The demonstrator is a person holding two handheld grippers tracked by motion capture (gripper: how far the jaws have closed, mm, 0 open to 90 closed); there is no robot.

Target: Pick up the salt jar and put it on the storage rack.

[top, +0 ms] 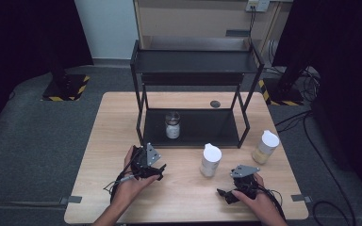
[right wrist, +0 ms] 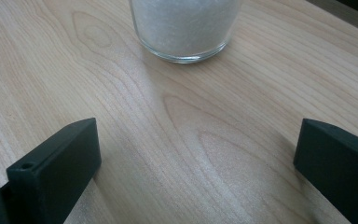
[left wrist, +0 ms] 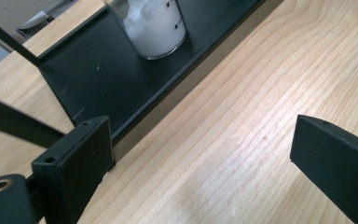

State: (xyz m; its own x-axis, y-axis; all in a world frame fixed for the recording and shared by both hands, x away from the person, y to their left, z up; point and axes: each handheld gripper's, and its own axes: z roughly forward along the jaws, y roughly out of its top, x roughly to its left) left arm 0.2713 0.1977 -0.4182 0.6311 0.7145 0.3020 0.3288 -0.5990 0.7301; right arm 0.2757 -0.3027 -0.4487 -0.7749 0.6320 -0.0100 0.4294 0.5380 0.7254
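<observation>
A glass jar (top: 172, 125) with white contents stands on the lower shelf of a black rack (top: 193, 136). Two white-lidded jars stand on the wooden table, one (top: 210, 160) in front of the rack and one (top: 265, 147) to its right. My left gripper (top: 156, 172) rests near the rack's front left corner, open and holding nothing. In the left gripper view, the left gripper (left wrist: 200, 154) faces the shelf jar (left wrist: 154, 25) across the shelf's lip. My right gripper (top: 226, 192) is low at the front right. In the right gripper view, the right gripper (right wrist: 196, 158) is open before a jar of white grains (right wrist: 186, 28).
The rack's upper shelf (top: 195, 61) overhangs the lower one, with thin legs at the corners. A small dark disc (top: 215, 103) lies on the table behind the rack. Cables trail off the table's right side. Bare wood (top: 179, 193) lies between the two hands.
</observation>
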